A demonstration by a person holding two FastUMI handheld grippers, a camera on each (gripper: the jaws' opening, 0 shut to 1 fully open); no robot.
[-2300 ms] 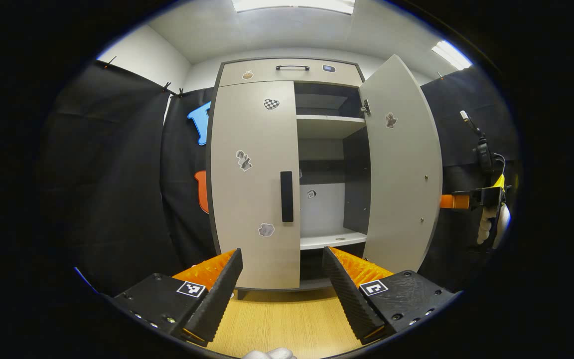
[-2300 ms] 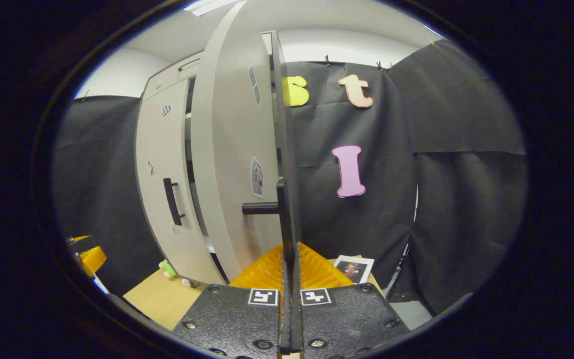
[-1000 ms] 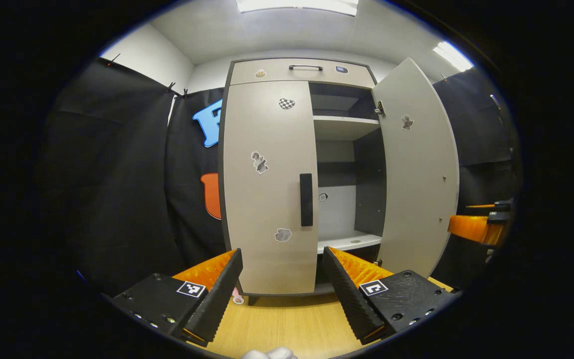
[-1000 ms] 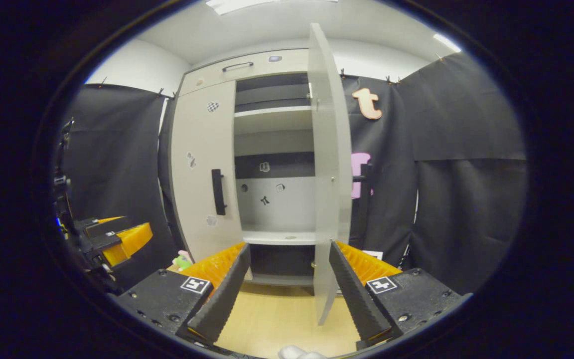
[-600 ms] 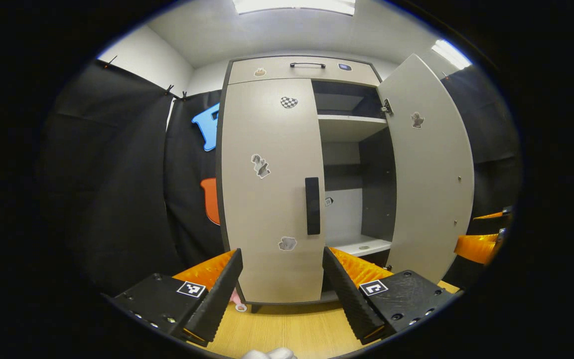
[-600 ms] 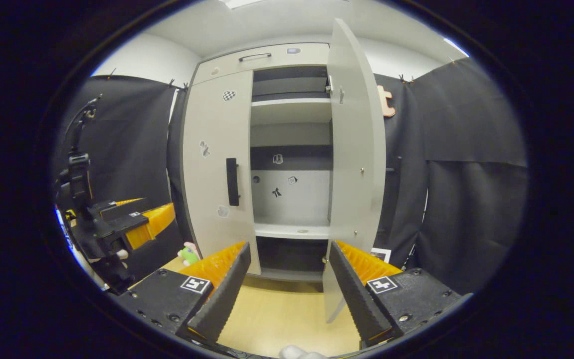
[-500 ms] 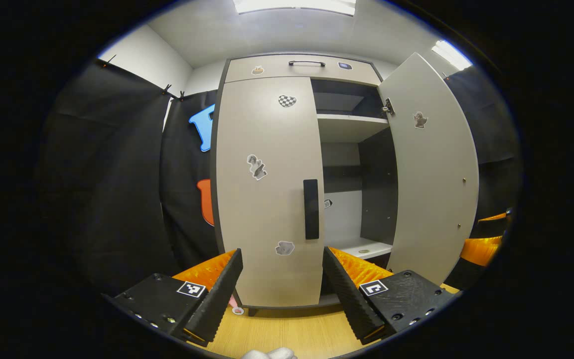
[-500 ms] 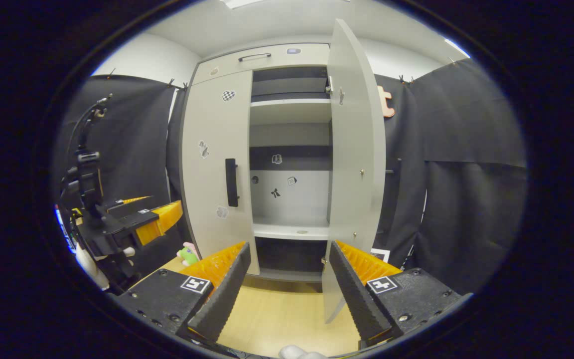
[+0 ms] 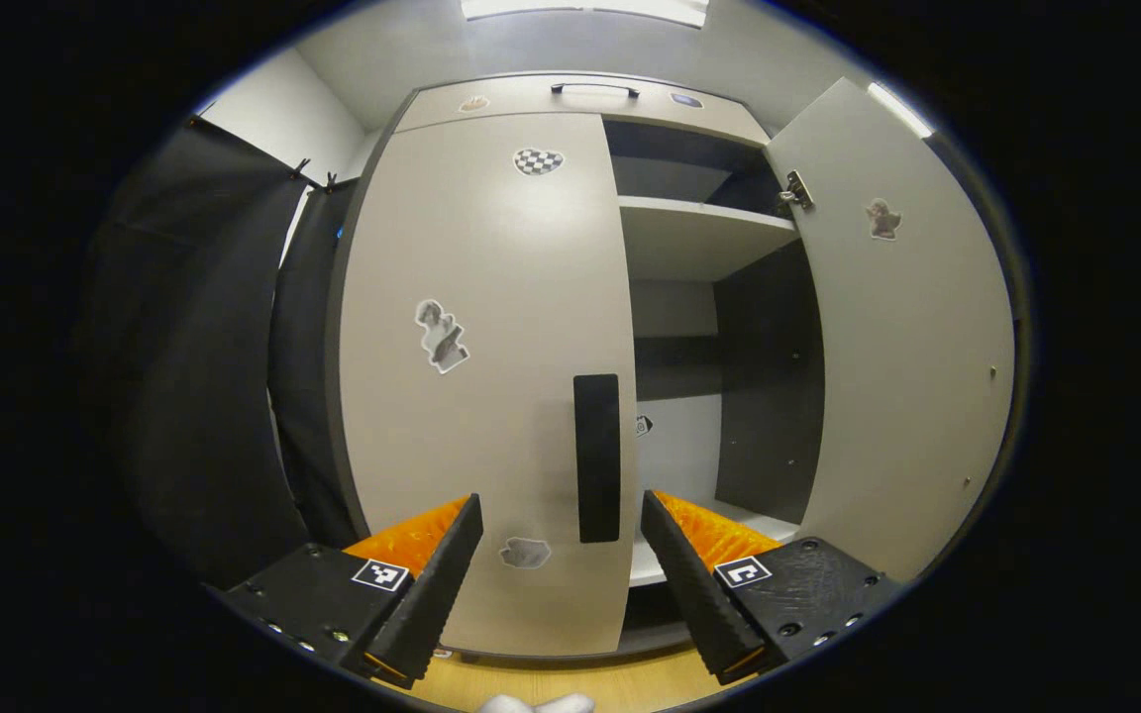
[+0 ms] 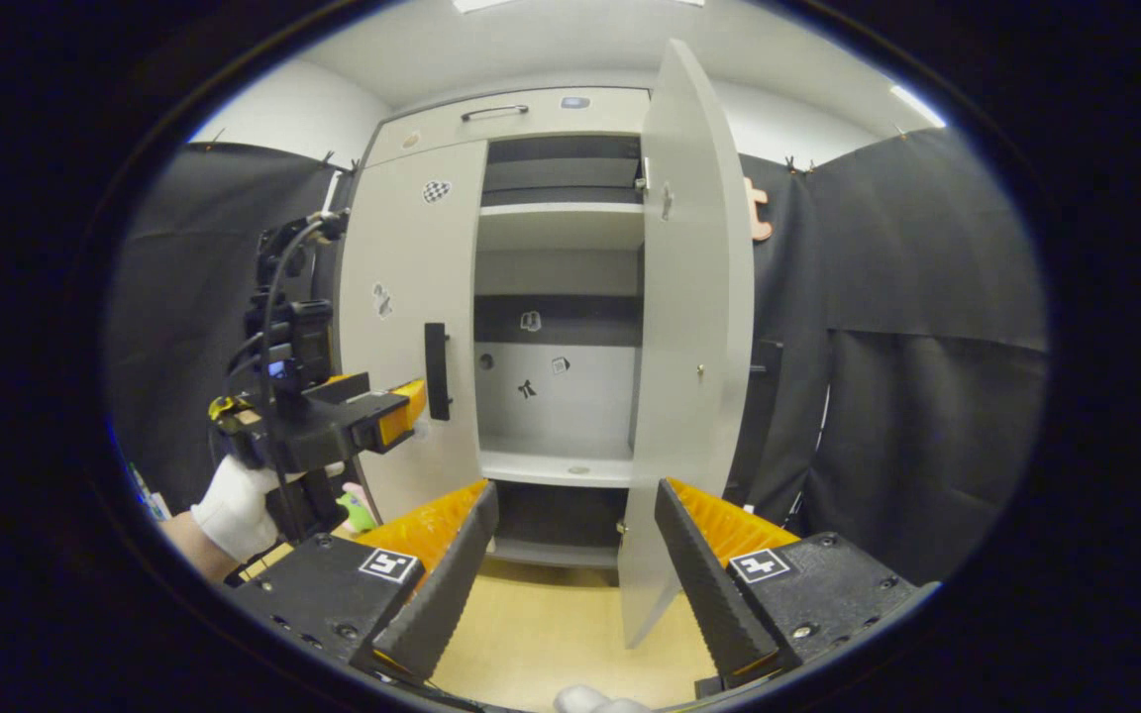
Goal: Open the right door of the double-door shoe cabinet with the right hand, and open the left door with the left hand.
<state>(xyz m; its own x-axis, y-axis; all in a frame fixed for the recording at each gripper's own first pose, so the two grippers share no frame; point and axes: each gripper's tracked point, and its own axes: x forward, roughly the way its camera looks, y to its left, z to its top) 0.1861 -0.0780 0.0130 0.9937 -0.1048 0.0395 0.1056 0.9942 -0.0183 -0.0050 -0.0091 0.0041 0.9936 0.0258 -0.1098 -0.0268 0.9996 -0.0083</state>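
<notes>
The beige shoe cabinet's left door (image 9: 491, 327) is closed, with a black vertical handle (image 9: 596, 458) near its inner edge. The right door (image 9: 912, 337) stands swung wide open, baring shelves (image 9: 694, 230) inside. My left gripper (image 9: 561, 540) is open, close in front of the handle, its fingers either side of it and a little below. In the right gripper view the left gripper (image 10: 397, 411) sits just short of the left door's handle (image 10: 436, 370), held by a gloved hand (image 10: 234, 510). My right gripper (image 10: 575, 535) is open and holds nothing, back from the open right door (image 10: 694, 327).
A drawer with a black handle (image 9: 594, 89) tops the cabinet. The cabinet stands on a wooden surface (image 10: 541, 624). A small green and pink toy (image 10: 357, 510) lies by the cabinet's left foot. Black cloth walls flank both sides.
My left gripper has moved forward, close up to the left door's handle. My right gripper let go of the right door's edge, opened and drew back; that door swung wider.
</notes>
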